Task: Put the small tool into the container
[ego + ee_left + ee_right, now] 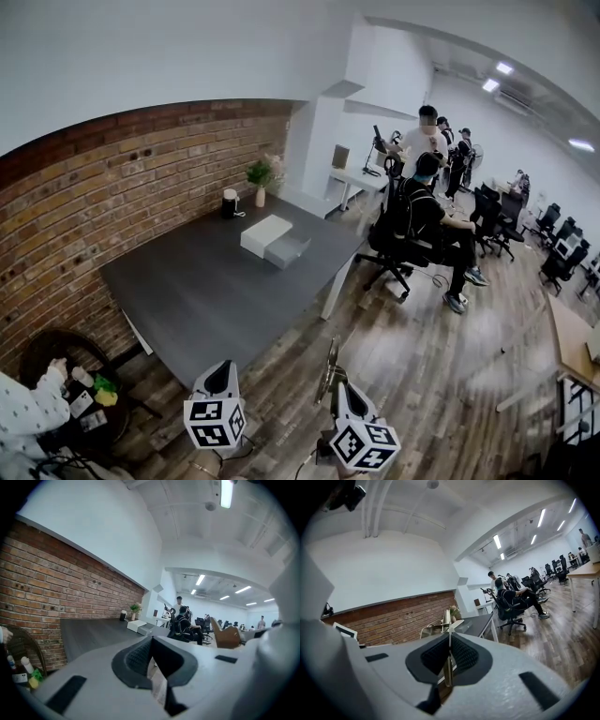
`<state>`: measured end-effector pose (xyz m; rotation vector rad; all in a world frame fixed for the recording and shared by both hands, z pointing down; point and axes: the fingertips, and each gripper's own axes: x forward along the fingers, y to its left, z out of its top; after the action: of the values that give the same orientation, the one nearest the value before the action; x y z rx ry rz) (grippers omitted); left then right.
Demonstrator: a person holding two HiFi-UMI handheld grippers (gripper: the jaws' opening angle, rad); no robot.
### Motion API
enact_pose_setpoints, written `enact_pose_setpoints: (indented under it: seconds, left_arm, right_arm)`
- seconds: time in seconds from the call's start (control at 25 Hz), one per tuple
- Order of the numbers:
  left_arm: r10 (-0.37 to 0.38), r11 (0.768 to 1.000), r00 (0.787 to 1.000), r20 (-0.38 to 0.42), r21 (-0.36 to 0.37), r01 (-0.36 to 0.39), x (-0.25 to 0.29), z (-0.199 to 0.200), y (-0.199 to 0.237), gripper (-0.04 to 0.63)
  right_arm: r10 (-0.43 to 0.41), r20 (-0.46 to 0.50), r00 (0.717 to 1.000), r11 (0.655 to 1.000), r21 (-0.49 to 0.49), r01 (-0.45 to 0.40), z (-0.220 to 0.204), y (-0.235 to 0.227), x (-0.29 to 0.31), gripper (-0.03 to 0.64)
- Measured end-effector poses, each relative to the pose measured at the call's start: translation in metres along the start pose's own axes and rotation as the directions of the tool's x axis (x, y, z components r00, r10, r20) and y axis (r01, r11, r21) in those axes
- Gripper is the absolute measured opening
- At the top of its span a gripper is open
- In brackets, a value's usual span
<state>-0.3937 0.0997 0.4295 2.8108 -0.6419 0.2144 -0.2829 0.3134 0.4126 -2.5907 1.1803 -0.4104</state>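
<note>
A dark grey desk [206, 291] stands against a brick wall. The open grey container [288, 250] sits near the desk's far right corner, touching a white box [265, 233] on its left. A potted plant [260, 176] and a black cylinder [229, 203] stand along the far edge. Both grippers are off the desk, over wooden floor beyond its near right corner. The right gripper [449, 660] clamps a thin, flat metal small tool [330, 368] that points upward. The left gripper [157, 667] has its jaws narrowly apart with nothing between them.
</note>
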Motion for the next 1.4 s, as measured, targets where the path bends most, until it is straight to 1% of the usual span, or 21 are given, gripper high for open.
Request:
enact_pose_setpoints:
  seconds: [0.16,0.36,0.52,0.68,0.96,1.16,1.4]
  left_arm:
    - [0.001,1.000,1.000,-0.022,0.017,0.000,0.016,-0.001,-0.005,0.003]
    - [0.007,0.999,1.000,-0.006,0.033,-0.007,0.054,0.012,0.001,0.003]
    - [-0.015,1.000,1.000,0.006,0.014,0.015,0.106,0.017,0.001,0.003]
    - [-0.050,0.999,0.999,-0.014,0.003,0.050,0.165,0.022,-0.007,0.003]
    - [-0.081,0.997,0.997,0.006,0.000,0.081,0.267,0.058,-0.010,0.004]
    - [-0.067,0.997,0.998,0.008,-0.024,0.067,0.323,0.071,0.004,0.003]
    - [-0.045,0.997,0.999,-0.016,-0.060,0.044,0.375,0.065,0.026,0.003]
  right_arm:
    - [-0.004,-0.006,1.000,1.000,0.027,0.004,0.004,-0.013,0.019,0.011]
    - [-0.011,0.005,1.000,0.999,0.038,0.011,0.011,-0.029,0.055,0.011]
    - [-0.035,0.012,0.999,0.999,0.042,0.035,0.014,-0.049,0.092,0.011]
    - [-0.061,-0.008,0.998,0.997,0.035,0.061,0.023,-0.071,0.137,0.011]
    - [-0.066,0.020,0.998,0.998,0.008,0.066,0.067,-0.092,0.228,0.011]
    - [-0.060,0.006,0.998,0.998,-0.016,0.060,0.083,-0.101,0.285,0.011]
    - [-0.059,-0.026,0.998,0.998,-0.039,0.058,0.086,-0.110,0.345,0.011]
